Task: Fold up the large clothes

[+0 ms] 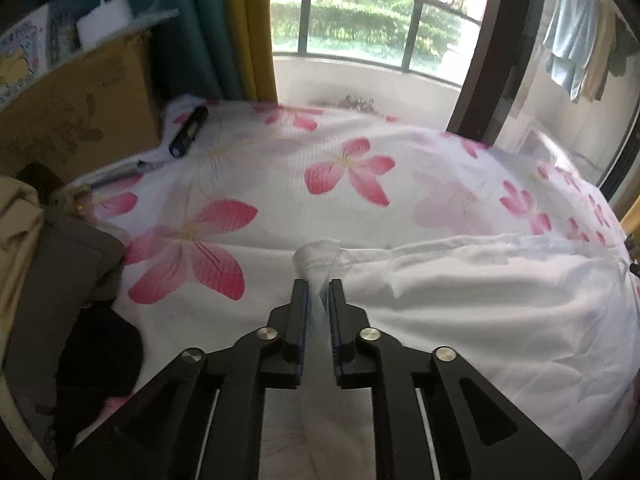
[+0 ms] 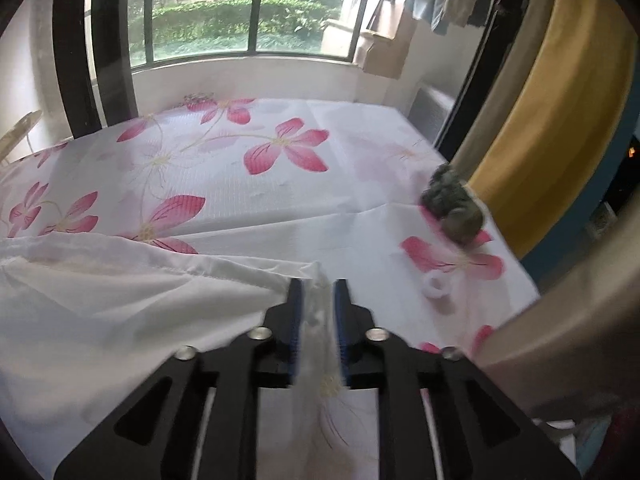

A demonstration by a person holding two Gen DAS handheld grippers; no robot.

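White garment [image 1: 480, 312] corners pinched: left gripper [image 1: 319, 286], right gripper [image 2: 317, 286]; edges blurred.

One white garment [image 1: 480, 312], two hand-held grippers [image 1: 319, 292], perhaps one ring [image 2: 436, 286].

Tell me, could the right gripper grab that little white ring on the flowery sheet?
Probably not right now: the right gripper is pinching the white garment. The small white ring lies uncovered on the floral bedsheet, so letting go comes first.
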